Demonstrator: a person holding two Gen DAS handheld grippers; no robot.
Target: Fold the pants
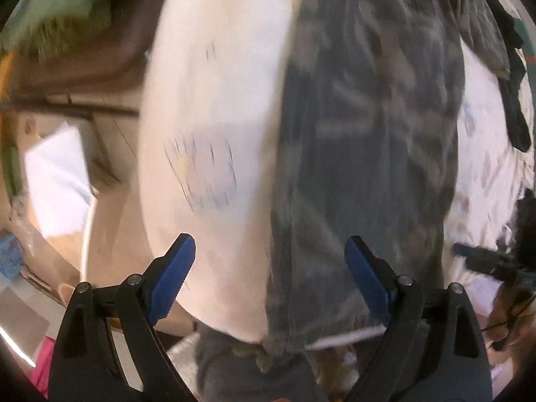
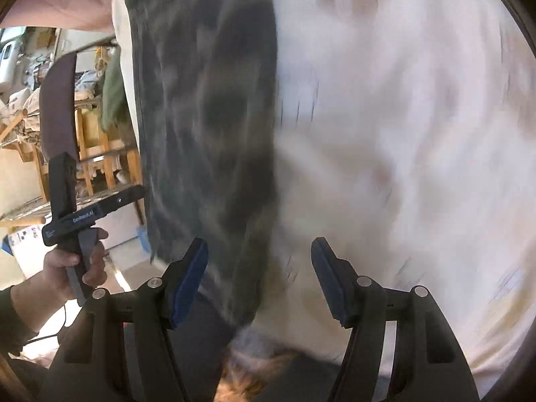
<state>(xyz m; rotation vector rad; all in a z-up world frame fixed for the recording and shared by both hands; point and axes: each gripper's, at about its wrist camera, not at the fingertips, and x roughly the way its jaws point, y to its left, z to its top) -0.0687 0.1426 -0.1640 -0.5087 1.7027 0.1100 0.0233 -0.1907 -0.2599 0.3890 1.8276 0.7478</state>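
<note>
Evidently limp, heavy-draping pants [image 1: 368, 127] on white sheet [image 1: 217, 100]; both grippers' fingers [image 1: 176, 274] wide apart, empty; grip hem at 6 o'clock

Motion blur smears your pants [image 1: 368, 134] and the white sheet [image 2: 402, 134] beneath; the pants run off both views' top edges; their pattern is unreadable.

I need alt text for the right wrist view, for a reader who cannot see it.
Dark grey pants lie stretched out on a white sheet, blurred by motion. The right gripper hangs open just above the near end of the pants, holding nothing. At far left, a hand holds the left gripper beside the sheet.
</note>
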